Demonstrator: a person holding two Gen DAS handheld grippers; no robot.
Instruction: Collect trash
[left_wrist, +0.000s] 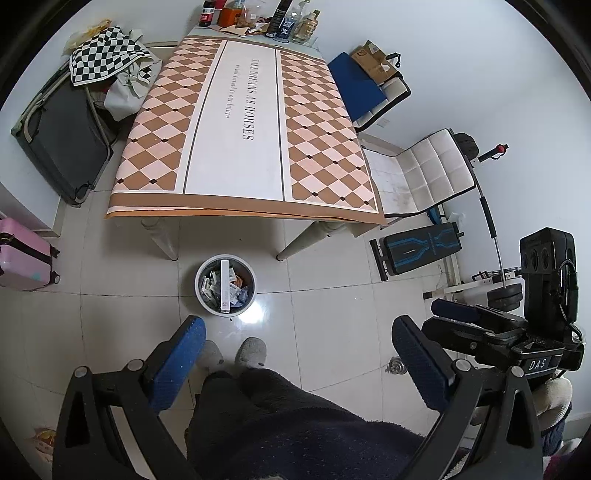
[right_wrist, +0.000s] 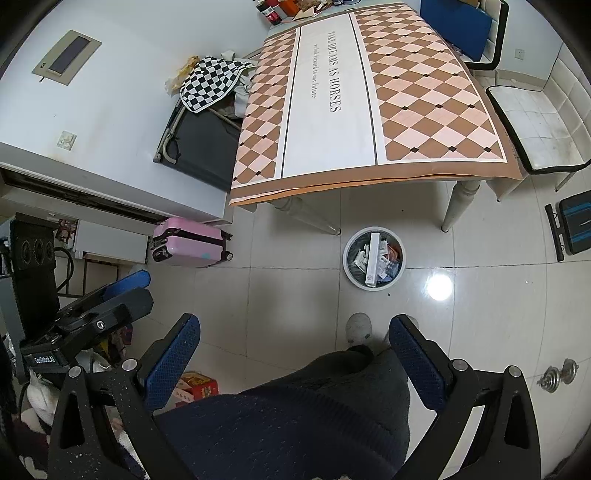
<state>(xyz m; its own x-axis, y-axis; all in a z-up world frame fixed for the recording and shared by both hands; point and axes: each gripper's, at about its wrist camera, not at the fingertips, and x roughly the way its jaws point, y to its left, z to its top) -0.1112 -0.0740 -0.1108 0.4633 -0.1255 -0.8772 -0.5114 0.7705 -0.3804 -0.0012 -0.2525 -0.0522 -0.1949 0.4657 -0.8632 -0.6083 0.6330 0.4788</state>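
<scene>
A round white trash bin (left_wrist: 201, 295) stands on the tiled floor in front of the table; it holds several small boxes and wrappers, with a long white box (left_wrist: 225, 286) lying across the top. It also shows in the right wrist view (right_wrist: 351, 273). My left gripper (left_wrist: 299, 332) is open and empty, held above the floor near the bin. My right gripper (right_wrist: 295, 328) is open and empty, also above the floor. The right gripper shows at the right of the left wrist view (left_wrist: 458, 310); the left gripper shows at the left of the right wrist view (right_wrist: 125, 284).
A table with a checkered cloth (left_wrist: 243, 122) stands behind the bin, bottles (left_wrist: 280, 18) at its far end. A pink suitcase (right_wrist: 188, 242) lies left, white chairs (left_wrist: 428, 173) and a weight bench (left_wrist: 421, 251) right. The person's legs and slippers (left_wrist: 251, 350) are below.
</scene>
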